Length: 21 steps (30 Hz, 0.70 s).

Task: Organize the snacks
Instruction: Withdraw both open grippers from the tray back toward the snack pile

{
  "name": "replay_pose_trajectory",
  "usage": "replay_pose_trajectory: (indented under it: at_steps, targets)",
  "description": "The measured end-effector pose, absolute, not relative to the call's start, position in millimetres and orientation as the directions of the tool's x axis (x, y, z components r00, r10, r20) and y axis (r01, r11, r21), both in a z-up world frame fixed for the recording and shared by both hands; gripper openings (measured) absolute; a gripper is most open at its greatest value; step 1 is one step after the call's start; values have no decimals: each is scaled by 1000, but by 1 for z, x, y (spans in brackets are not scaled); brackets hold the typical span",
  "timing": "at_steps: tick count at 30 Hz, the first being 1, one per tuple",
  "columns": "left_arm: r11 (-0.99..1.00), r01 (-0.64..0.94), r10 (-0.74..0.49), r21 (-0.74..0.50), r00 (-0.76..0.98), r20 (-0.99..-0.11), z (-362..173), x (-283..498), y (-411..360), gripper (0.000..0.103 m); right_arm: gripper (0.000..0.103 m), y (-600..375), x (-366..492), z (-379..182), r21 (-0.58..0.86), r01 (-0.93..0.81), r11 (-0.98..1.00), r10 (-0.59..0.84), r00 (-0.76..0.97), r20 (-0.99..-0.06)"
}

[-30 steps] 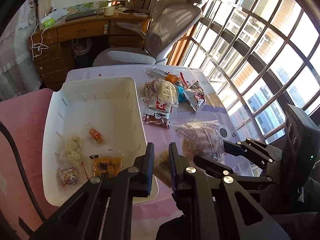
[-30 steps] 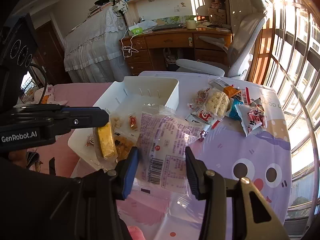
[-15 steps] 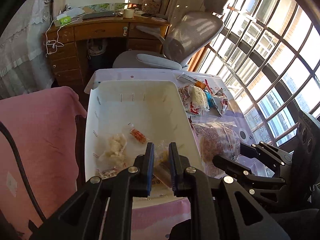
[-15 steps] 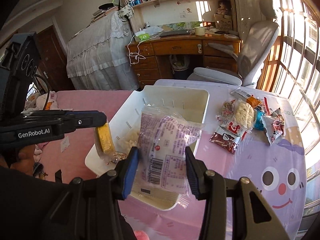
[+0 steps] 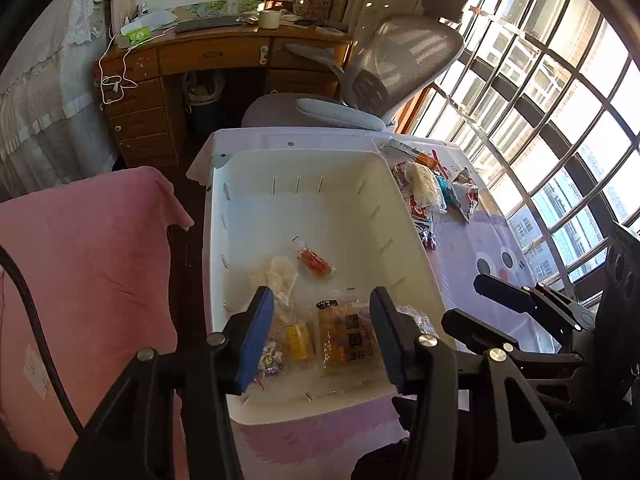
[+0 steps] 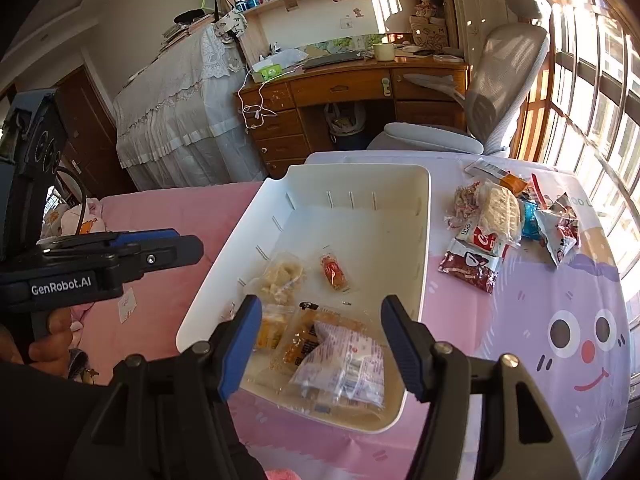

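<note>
Both grippers hung over the white bin (image 6: 424, 216), left gripper (image 5: 322, 328) and right gripper (image 6: 320, 340) with fingers opening, nothing between them. Dropped packets (image 6: 340, 364) lay in the bin's near end; more snacks (image 6: 500, 220) remained on the tabletop (image 6: 560, 380). Risk: near-end pile-up could spill packets over the rim.

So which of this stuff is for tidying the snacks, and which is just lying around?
For the job:
- white bin
- clear snack bag and yellow cake in it
- snack pile on the table
- left claw and right claw, both opening with nothing between them

Just lying around:
- desk
- grey chair
- pink blanket
</note>
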<state>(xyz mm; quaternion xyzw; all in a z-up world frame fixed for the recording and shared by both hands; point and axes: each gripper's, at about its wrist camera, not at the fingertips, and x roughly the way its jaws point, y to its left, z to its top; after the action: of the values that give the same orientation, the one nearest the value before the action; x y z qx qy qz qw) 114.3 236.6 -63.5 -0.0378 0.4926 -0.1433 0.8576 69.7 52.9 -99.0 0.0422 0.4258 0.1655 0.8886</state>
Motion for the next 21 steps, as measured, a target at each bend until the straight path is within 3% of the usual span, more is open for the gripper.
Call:
replay_pose_trajectory:
  at_steps: [15, 19, 21]
  targets:
    - [945, 261, -286, -196, 372, -883, -74, 112, 199, 82, 63, 16, 59, -111, 250, -125, 960, 278, 544, -792]
    - [941, 280, -284, -190, 349, -893, -77, 113, 178, 84, 65, -5, 56, -115, 262, -91, 961, 270, 527, -806]
    - [941, 281, -280, -186, 345, -896, -78, 113, 168, 84, 71, -16, 56, -117, 267, -76, 961, 266, 523, -810]
